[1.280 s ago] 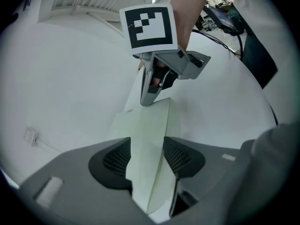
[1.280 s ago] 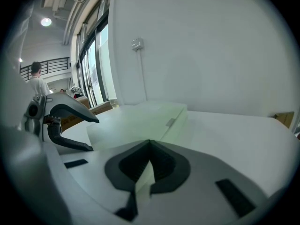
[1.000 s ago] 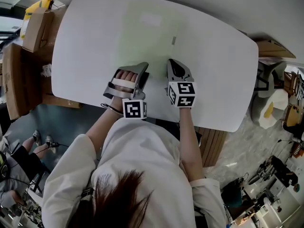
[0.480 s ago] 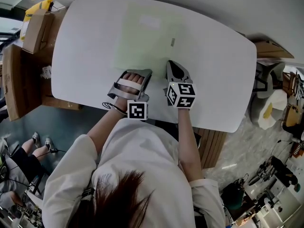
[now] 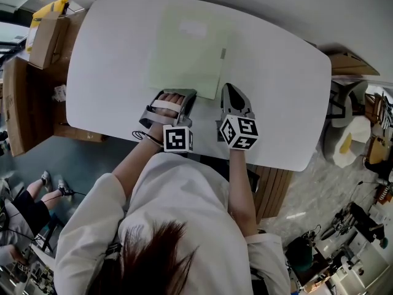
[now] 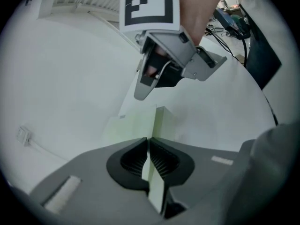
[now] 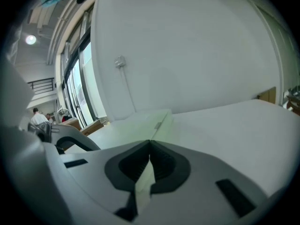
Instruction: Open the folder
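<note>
Head view: we see a white rounded counter (image 5: 104, 66) carrying a pale green translucent plastic folder (image 5: 184, 51), which lies flat on its middle and far part. The left gripper (image 5: 186, 93) is at the folder's near edge and the right gripper (image 5: 226, 88) is at its near right corner. The two grippers are just beside each other. A small grey tab (image 5: 223, 53) sits on the folder's right edge. Brown cardboard boxes (image 5: 43, 39) stand off the counter's left side.

Left gripper view: the left gripper (image 6: 149, 146) jaws have just been closing. We see them clamped on a thin pale green sheet of the folder (image 6: 158, 121), which runs edge-on between the pads. The right gripper (image 6: 143, 93) is ahead of it, near the folder's edge, with its marker cube on top.

Right gripper view: the right gripper (image 7: 150, 146) jaws are also pressed together on a thin pale sheet passing between the pads. The rest of the folder (image 7: 133, 123) stretches ahead on the counter (image 7: 234, 125).
</note>
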Available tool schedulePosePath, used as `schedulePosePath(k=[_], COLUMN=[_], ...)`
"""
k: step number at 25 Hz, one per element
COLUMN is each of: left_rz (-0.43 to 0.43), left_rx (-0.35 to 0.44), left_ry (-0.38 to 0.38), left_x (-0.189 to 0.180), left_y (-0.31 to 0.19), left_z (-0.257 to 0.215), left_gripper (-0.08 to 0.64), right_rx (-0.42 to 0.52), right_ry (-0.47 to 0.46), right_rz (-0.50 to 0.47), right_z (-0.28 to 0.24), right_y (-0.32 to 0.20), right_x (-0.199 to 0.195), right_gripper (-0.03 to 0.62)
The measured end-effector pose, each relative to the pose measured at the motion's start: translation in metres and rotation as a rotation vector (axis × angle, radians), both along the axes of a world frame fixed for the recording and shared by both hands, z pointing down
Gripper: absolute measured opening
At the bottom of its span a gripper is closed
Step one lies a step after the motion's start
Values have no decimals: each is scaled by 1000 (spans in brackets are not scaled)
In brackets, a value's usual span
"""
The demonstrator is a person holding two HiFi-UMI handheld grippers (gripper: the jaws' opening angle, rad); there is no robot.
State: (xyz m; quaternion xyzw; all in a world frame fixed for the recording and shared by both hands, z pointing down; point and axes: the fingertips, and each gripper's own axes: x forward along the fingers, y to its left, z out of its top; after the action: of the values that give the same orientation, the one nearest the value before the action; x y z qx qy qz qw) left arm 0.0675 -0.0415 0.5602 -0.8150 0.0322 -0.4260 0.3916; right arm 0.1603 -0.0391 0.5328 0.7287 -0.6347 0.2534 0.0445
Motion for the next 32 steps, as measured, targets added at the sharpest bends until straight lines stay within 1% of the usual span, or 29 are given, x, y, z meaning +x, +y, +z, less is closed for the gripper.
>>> schedulePosePath(k=[1, 3, 9, 16, 20, 23, 26, 28, 32], left_rz=[-9, -21, -51, -86, -100, -101, -101, -86, -76], left_rx=[-16, -43, -115, -185, -225, -228, -225, -200, -131], left_ry=[3, 12, 39, 73, 92, 95, 80, 73, 81], left_x=[0, 2, 5, 7, 8, 8, 9, 10, 8], left_y=[-1, -2, -5, -8, -6, -2, -2, -3, -4], left_z=[0, 1, 1, -7, -11, -12, -9, -9, -7], left_gripper=[23, 23, 23, 22, 21, 21, 33, 49, 56], right_rx=[8, 9, -30, -59, -55, -45, -8, 1, -3], right_ry=[-19, -36, -25, 49, 80, 94, 58, 36, 4], right_rz=[14, 10, -66, -125, -182, -198, -176, -166, -152], right_z=[-1, 0, 13, 20, 15, 15, 16, 16, 17], right_y=[6, 14, 21, 17, 2, -12, -14, -13, -14], right_x=[1, -4, -32, -39, -47, -52, -51, -50, -53], right_gripper=[8, 8, 8, 8, 8, 8, 6, 6, 8])
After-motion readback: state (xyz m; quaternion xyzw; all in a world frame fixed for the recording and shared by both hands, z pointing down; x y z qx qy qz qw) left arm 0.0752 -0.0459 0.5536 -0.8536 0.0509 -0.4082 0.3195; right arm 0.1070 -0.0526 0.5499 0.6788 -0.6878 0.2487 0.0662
